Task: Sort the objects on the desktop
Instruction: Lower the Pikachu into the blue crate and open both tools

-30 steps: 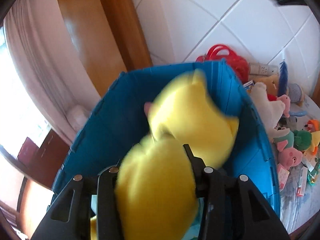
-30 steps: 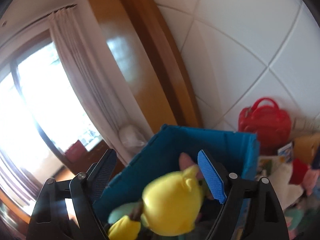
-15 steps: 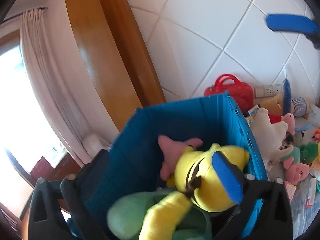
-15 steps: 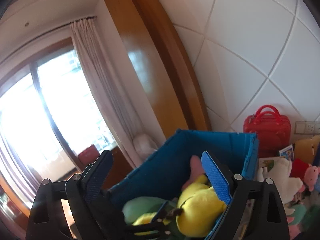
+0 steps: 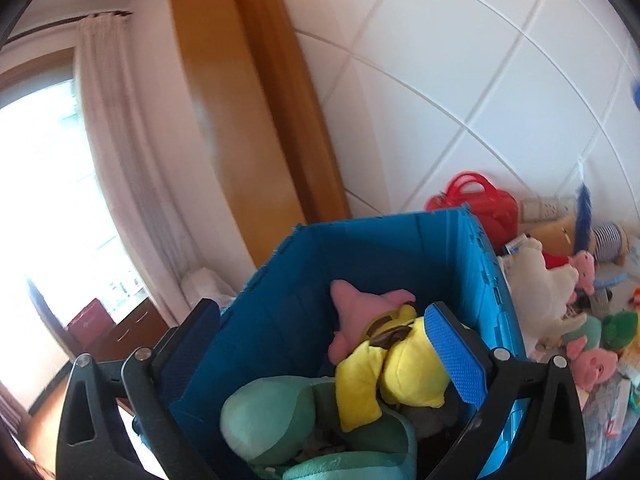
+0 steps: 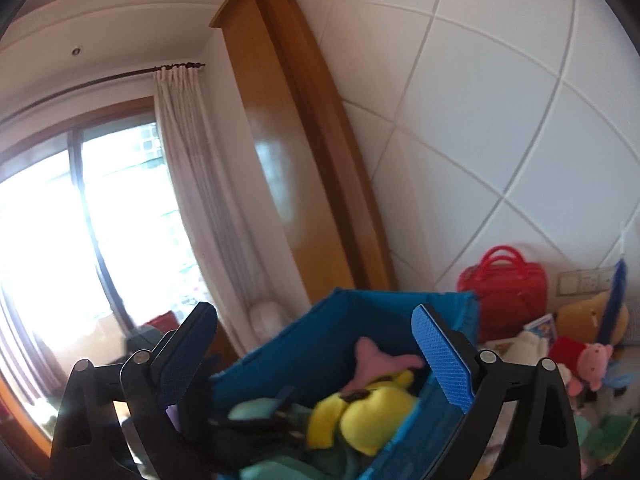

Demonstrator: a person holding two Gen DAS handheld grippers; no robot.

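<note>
A blue bin [image 5: 400, 248] fills the lower middle of both views. Inside it lie a yellow plush toy [image 5: 400, 372], a pink star plush [image 5: 360, 312] and a green plush [image 5: 280, 420]. My left gripper [image 5: 324, 344] hangs over the bin, jaws wide open, pads touching nothing. My right gripper [image 6: 316, 356] is further back from the bin [image 6: 332, 344]. Its jaws are opening and nothing is between them. The yellow plush [image 6: 368, 412] lies loose below it.
To the right of the bin stand a red bag [image 5: 476, 204], a white plush [image 5: 536, 280], a pink pig plush [image 5: 592, 360] and several small toys. A tiled wall and wooden door frame [image 5: 248, 120] rise behind. A curtain and window are on the left.
My left gripper let go of the yellow plush, which now lies in the bin, and drew up and back. My right gripper opened wider and pulled away from the bin.
</note>
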